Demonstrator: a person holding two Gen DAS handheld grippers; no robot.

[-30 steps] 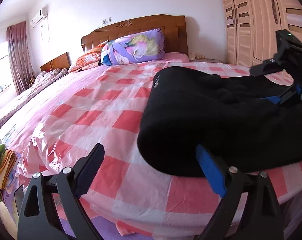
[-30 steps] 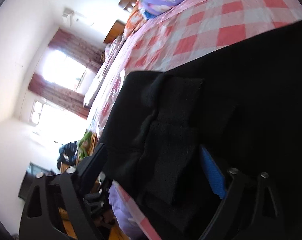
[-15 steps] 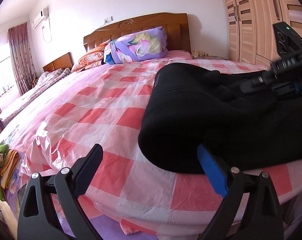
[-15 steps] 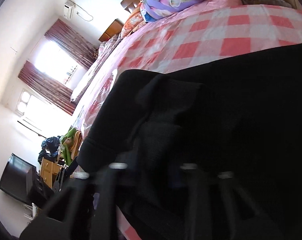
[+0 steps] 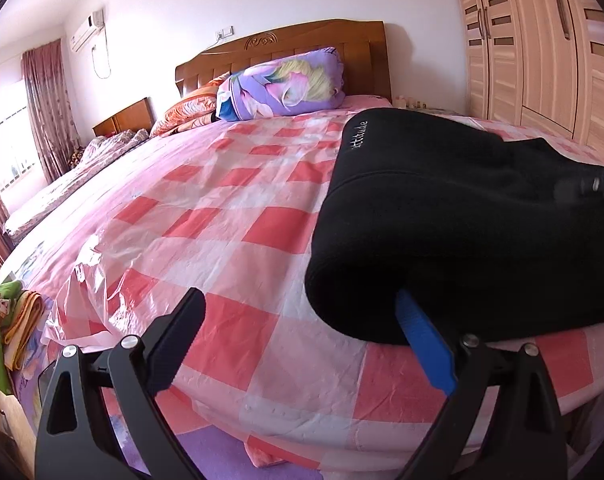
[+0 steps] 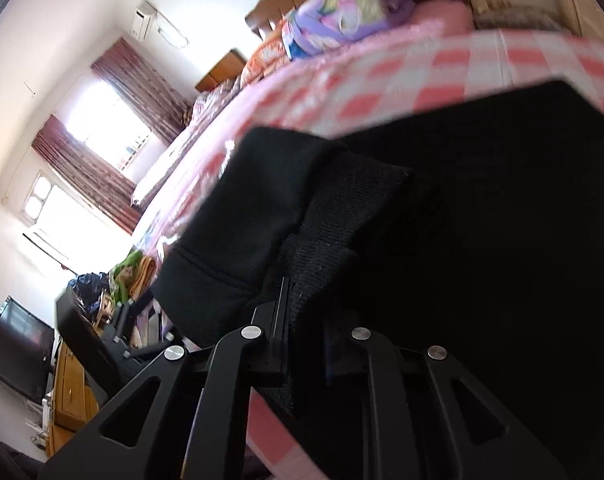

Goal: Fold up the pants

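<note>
At the foot edge of the bed (image 5: 230, 216), covered by a pink-and-red checked sheet under clear plastic, black pants (image 5: 462, 232) lie folded over in a thick rounded bundle with small pale lettering near the upper fold. Left gripper (image 5: 302, 320): jaws spread wide; the black finger on the left hangs over bare sheet, touching nothing, while the blue-padded finger (image 5: 424, 344) sits right under the rounded near edge of the pants, in contact with or just below the fabric, exact contact unclear. It grips nothing. Right gripper (image 6: 298, 320): fingers drawn together with only a narrow slit between them, black ribbed fabric of the pants (image 6: 482, 240) bunched around and between the tips, so it appears clamped on a fold of cloth, likely a cuff or waistband; which one cannot be told. Right wrist view is tilted and partly motion-blurred. Beyond the pants: a floral purple pillow (image 5: 282, 80) against the wooden headboard (image 5: 286, 40), wardrobe (image 5: 534, 48) at right.
</note>
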